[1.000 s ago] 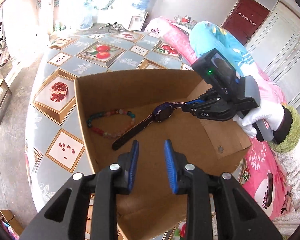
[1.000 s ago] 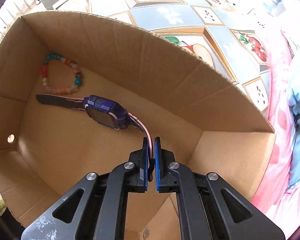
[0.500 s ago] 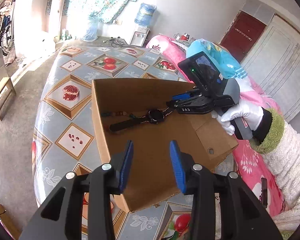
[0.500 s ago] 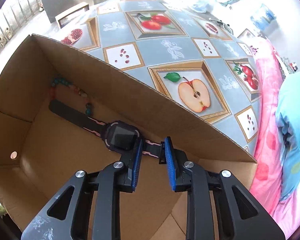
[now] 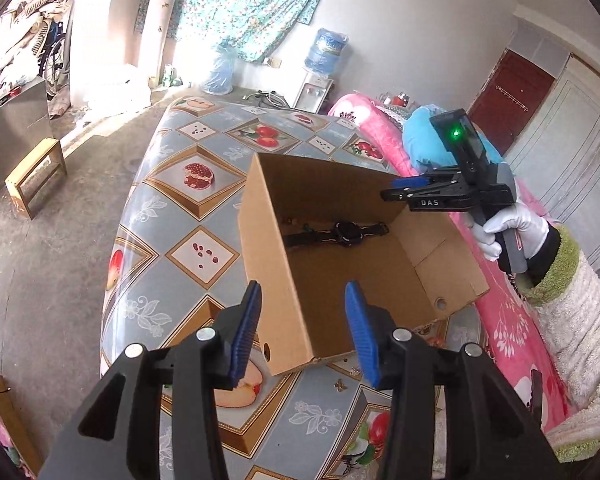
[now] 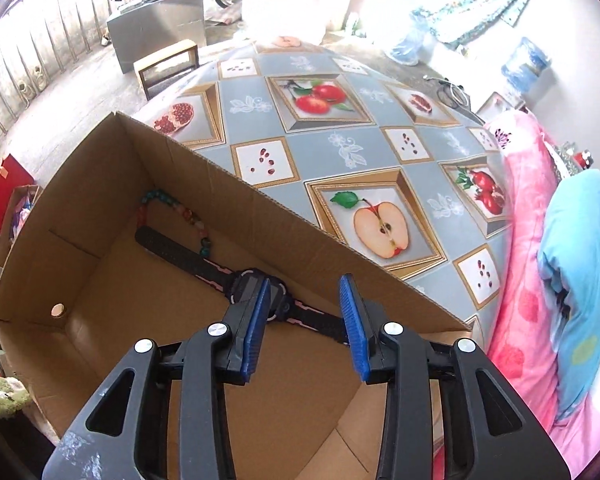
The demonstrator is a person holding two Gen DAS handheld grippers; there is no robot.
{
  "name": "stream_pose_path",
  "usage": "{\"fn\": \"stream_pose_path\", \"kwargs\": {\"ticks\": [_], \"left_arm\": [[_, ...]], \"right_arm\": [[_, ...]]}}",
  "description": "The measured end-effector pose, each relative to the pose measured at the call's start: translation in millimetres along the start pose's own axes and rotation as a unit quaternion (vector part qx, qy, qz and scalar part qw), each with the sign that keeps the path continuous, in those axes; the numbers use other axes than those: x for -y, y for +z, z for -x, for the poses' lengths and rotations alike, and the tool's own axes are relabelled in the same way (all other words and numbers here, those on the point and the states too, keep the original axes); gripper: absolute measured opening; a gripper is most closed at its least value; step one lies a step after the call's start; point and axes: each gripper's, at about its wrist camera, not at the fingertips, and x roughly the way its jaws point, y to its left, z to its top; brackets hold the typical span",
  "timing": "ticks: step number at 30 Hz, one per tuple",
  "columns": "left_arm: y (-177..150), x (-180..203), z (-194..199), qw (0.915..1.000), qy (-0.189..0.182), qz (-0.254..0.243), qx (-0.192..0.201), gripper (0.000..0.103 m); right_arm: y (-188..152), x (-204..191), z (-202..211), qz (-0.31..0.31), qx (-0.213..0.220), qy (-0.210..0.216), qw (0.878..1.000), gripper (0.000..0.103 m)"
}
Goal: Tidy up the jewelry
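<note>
Against box (image 6: 308, 216) wall, watch (image 6: 256, 292).

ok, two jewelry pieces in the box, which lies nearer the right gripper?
The watch, its dark strap stretched flat just past the right gripper. The bead bracelet lies beyond it, towards the cardboard box's far corner.

Right claw (image 6: 306, 326) let go of watch (image 6: 256, 292), jaws just opening, lifted above box (image 6: 100, 280).

Black tongs (image 6: 304, 328), blue ribbed pads (image 6: 256, 332)
</note>
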Motion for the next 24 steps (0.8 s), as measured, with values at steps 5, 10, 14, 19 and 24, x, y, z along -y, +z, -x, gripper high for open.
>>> {"fn": "stream_pose_path", "kwargs": {"ticks": [5, 10, 14, 19, 24], "left_arm": [[-8, -10, -6, 0.9998, -0.002, 0.019, -0.006, 0.042], [-11, -8, -5, 0.9996, -0.002, 0.028, -0.003, 0.042], [-14, -11, 0, 0.9995, 0.006, 0.032, -0.001, 0.042], [-19, -22, 0, 0.9986, 0.017, 0.05, -0.004, 0.043], [-20, -25, -2, 0.9983, 0.013, 0.057, -0.005, 0.043]], "right_arm": [[12, -10, -6, -0.005, -0.022, 0.043, 0.999, 0.036], [3, -25, -47, 0.054, -0.058, 0.05, 0.996, 0.036], [16, -35, -81, 0.103, -0.07, 0.053, 0.991, 0.036], [12, -53, -82, 0.165, -0.067, 0.04, 0.983, 0.039], [4, -59, -75, 0.195, -0.078, 0.034, 0.977, 0.037]]}}
